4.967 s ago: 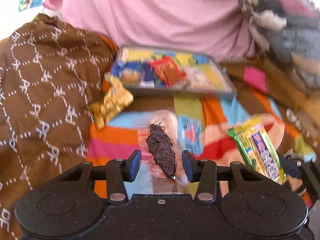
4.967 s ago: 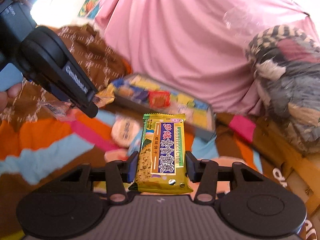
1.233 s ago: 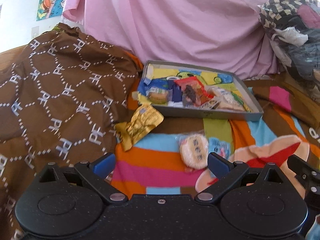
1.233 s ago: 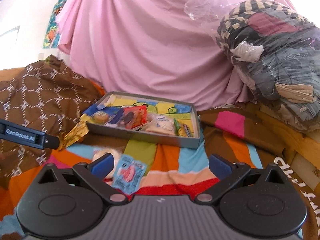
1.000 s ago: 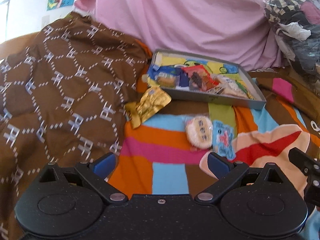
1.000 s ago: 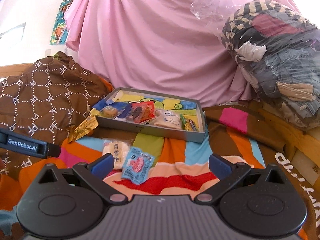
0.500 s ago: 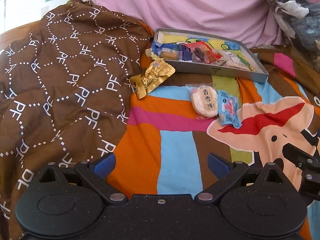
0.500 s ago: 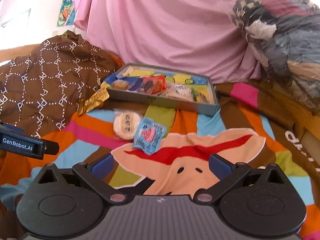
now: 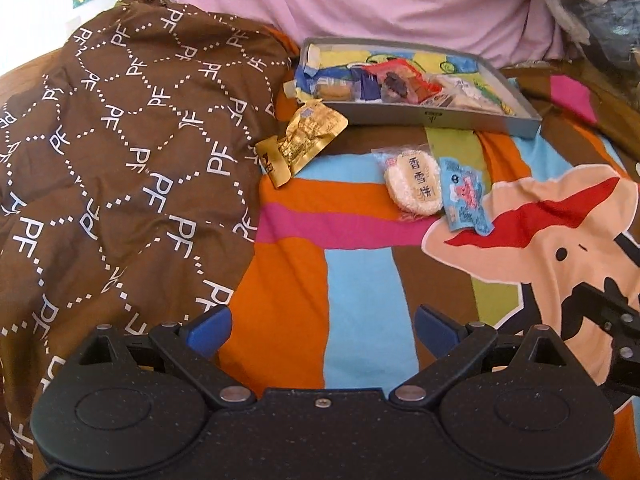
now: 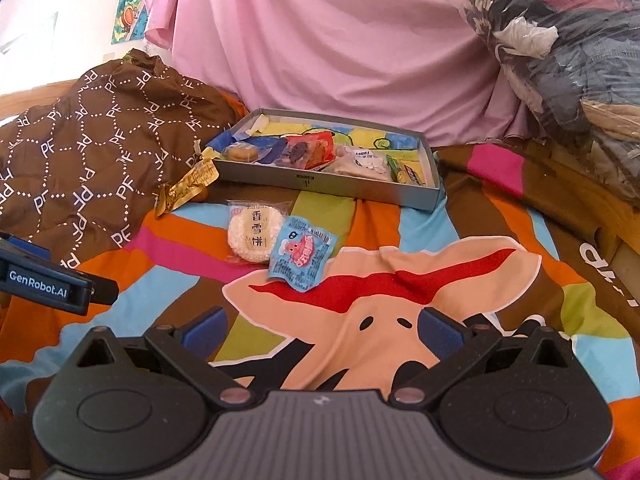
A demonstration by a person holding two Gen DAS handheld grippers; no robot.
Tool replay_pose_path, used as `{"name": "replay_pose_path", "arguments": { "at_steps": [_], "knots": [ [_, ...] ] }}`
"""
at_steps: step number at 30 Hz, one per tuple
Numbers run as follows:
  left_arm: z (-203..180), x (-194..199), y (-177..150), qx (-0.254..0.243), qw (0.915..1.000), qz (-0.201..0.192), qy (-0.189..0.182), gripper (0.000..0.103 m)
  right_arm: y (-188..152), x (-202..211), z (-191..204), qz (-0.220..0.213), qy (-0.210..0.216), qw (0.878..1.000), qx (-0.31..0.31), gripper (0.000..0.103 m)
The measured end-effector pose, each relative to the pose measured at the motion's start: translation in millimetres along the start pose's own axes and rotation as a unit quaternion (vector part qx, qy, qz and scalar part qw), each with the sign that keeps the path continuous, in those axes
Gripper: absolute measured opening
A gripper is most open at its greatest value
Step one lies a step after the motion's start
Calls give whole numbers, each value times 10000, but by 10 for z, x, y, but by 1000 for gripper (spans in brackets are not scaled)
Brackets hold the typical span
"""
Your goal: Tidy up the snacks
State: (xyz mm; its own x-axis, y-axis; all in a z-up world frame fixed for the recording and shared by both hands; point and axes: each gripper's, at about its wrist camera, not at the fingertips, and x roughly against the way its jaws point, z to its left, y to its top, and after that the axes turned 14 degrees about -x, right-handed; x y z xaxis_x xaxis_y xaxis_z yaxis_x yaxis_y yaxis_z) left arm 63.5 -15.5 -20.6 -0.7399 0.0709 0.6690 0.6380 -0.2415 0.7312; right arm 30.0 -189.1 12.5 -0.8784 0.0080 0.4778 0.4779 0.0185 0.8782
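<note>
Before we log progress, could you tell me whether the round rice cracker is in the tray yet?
Out: the rice cracker lies on the bedspread before the tray.

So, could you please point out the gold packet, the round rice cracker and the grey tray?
gold packet (image 9: 304, 140), left wrist view, crinkled middle.
round rice cracker (image 10: 253, 234), right wrist view, printed label.
grey tray (image 10: 320, 184), right wrist view, front wall.
</note>
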Motion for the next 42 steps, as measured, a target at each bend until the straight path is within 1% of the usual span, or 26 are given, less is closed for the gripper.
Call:
{"name": "replay_pose_path", "arguments": {
  "at_steps": [3, 5, 11, 16, 22, 26, 30, 32, 36, 39, 42],
  "knots": [
    [23, -50, 37, -105, 9999, 109, 5, 98, 22, -26, -17, 62, 42, 10000, -59, 103],
    [38, -70, 70, -161, 9998, 112, 5, 98, 46, -48, -30, 96, 110, 9998, -106, 103],
    [37, -170, 240, -129, 9996, 235, -129, 98, 51, -117, -48, 128, 99, 9998, -129, 103],
    [22, -230, 466, -364, 9986, 268, -284, 97, 75, -136, -56, 126, 168, 9998, 28, 103],
    [17, -277, 732, -697, 9970, 223, -250, 97, 208, -236, -90, 13, 233, 9995, 194, 103],
    [25, -254, 877, -903, 9955, 143, -243, 97, 293, -365, -109, 46, 282, 9995, 147, 103],
    [31, -250, 1007, -1112, 9935, 50, -242, 97, 354, -556, -69, 85, 359, 9990, 244, 103],
    [40, -271, 1064, -1171, 9928, 6, -270, 97, 330, -721, -27, 277, 317, 9986, 333, 103],
    [69, -374, 1151, -1201, 9918, -132, -413, 97, 207, -981, 42, 585, 222, 9975, 342, 103],
    [83, -472, 1199, -1247, 9904, -251, -548, 97, 146, -1073, 114, 529, 229, 9970, 514, 103],
    [101, -623, 1238, -1201, 9899, -205, -732, 97, 138, -1190, 176, 470, 218, 9970, 576, 103]
  ]
}}
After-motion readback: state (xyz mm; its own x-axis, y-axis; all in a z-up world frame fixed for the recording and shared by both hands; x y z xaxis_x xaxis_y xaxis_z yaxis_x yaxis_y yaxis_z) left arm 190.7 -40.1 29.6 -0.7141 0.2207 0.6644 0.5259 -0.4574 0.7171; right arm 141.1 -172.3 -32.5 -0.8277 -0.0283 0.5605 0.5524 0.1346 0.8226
